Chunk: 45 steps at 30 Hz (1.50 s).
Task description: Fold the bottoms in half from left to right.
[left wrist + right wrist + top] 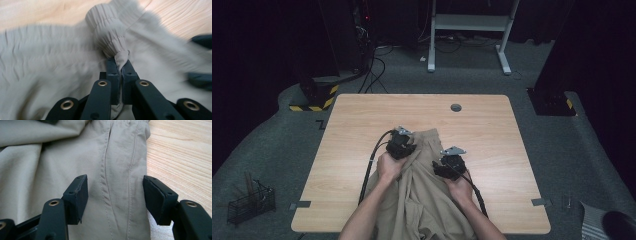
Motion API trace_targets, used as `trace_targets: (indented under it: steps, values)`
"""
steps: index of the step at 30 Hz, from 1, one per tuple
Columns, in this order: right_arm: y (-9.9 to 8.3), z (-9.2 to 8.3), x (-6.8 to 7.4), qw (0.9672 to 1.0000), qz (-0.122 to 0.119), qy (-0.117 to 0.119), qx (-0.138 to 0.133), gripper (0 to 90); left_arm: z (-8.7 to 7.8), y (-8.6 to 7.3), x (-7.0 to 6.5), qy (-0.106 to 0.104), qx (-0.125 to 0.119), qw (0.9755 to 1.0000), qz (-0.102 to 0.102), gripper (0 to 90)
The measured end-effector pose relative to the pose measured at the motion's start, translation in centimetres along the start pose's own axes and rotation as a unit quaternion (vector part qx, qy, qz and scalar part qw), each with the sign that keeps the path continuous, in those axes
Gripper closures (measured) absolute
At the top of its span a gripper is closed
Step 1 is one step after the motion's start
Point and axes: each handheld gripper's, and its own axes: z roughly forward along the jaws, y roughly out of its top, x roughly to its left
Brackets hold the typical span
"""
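- Dark room, grey carpet floor (272, 150), and a light wooden table (362, 115) in the middle of the high view.
- The thing being worked on is a pair of beige trousers (424, 190), lying on the near half of the table and hanging off the near edge between the person's forearms. The top end reaches about the table's middle.
- Left gripper (402, 145) sits at the upper left of the cloth. In the left gripper view its jaws are pinched together on a fold of the gathered, elastic-looking waistband (110, 32), and the fabric bunches up just past the tips.
- Right gripper (451, 164) is over the right side of the trousers, near the left one but not touching it. In the right gripper view the jaws stand well apart above flat fabric, straddling a stitched seam (106, 182), pads not pressing on anything. The cloth's right edge runs just by the right jaw, bare wood beyond.
- Black cables (371, 165) trail from both grippers back toward the person.
- Further out: a round grommet hole (456, 107) at the far side of the tabletop, a wire basket (251, 202) on the floor at left, a white desk frame (469, 30) at the back, and yellow-black striped bases (314, 97).
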Motion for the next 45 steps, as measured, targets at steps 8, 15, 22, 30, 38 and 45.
trace_targets:
  steps: [8, 15, 22, 30, 38, 45]
  values:
    - [0.0, 0.0, 0.0, 1.0, 0.0, 0.0, 0.0, 38.3, -0.2, 3.0, -2.9, -0.058, -0.039, 0.9975, 0.006, 87.3]
    - [0.0, 0.0, 0.0, 1.0, 0.0, 0.001, 0.0, 37.7, 3.8, 1.9, -3.5, -0.048, 0.01, 0.9988, 0.004, 86.9]
    - [0.0, 0.0, -0.2, 1.0, -0.005, 0.001, 0.0, 36.8, 4.8, 1.7, -3.1, -0.019, 0.022, 0.9994, 0.02, 82.4]
    - [-0.6, -1.5, -1.7, 0.9998, -0.005, -0.019, -0.004, 40.8, 5.0, 1.8, -2.7, -0.012, 0.02, 0.9997, 0.005, 77.9]
    - [-1.2, -3.4, -2.5, 0.9995, -0.013, -0.004, -0.027, 51.1, 1.8, 2.7, -3.2, -0.032, -0.005, 0.9995, 0.007, 50.8]
    - [-1.7, -4.2, -2.3, 0.9991, -0.024, 0.017, -0.029, 56.8, -2.1, 2.2, -3.2, -0.055, -0.024, 0.9982, 0.01, 42.5]
